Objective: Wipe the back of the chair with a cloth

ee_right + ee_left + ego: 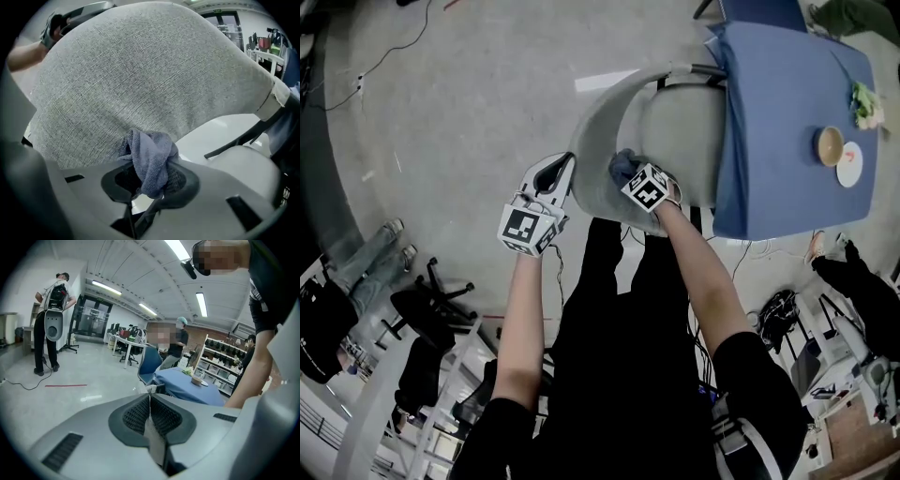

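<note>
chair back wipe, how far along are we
Done: the right gripper has its jaws shut on the cloth, and the left gripper clamps the chair back's top edge. In hand: the cloth seems pressed to the fabric. Remaining: apparently the wiping itself; no wiped patch shows.

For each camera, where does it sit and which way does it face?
Head view: on the person's head, looking steeply down on the chair back; arms, left gripper, right gripper show.
Left gripper view: on the left gripper, looking past jaws shut on the chair back toward the blue table; an arm shows right.
Right gripper view: on the right gripper, facing the chair back, cloth in jaws; left gripper top left.
Head and left gripper views share the blue table.
</note>
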{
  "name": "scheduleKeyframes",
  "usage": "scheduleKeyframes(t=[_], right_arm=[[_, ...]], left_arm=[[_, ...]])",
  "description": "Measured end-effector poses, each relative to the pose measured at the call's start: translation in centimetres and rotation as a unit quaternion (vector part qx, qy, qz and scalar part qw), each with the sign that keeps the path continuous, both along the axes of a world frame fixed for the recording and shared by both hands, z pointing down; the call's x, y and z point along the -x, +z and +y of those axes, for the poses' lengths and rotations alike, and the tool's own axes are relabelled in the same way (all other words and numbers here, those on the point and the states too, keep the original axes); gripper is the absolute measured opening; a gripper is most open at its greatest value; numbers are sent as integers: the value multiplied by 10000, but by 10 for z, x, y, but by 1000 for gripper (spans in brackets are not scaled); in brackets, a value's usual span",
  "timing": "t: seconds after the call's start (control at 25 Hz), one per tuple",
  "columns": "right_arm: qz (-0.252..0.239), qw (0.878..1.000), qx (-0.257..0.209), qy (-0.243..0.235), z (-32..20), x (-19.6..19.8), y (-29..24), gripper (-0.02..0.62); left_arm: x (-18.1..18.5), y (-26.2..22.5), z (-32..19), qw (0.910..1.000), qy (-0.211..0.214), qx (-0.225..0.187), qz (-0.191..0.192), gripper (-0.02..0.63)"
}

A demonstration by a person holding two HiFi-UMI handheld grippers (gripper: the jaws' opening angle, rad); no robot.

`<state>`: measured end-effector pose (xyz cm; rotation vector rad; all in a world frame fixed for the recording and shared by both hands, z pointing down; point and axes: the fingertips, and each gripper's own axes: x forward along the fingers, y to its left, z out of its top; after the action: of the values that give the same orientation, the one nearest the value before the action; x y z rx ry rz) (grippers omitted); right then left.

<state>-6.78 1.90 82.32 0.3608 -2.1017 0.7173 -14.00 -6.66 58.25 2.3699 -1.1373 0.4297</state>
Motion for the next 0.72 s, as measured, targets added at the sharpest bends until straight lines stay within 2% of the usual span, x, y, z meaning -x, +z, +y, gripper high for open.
scheduleKeyframes(t=[0.32,0.52,0.72], right_arm=[[-14,9992,-391,38,-41,5,-2,114],[-62,9983,-480,310,-65,4,-5,114],[22,9972,-735,165,-84,3,-3,115]], left_arm=[[1,0,-1,9999,-72,-51,49,26],[0,-2,1,9999,-89,-85,26,26],[-2,2,-1,9999,-94,-67,-23,26]])
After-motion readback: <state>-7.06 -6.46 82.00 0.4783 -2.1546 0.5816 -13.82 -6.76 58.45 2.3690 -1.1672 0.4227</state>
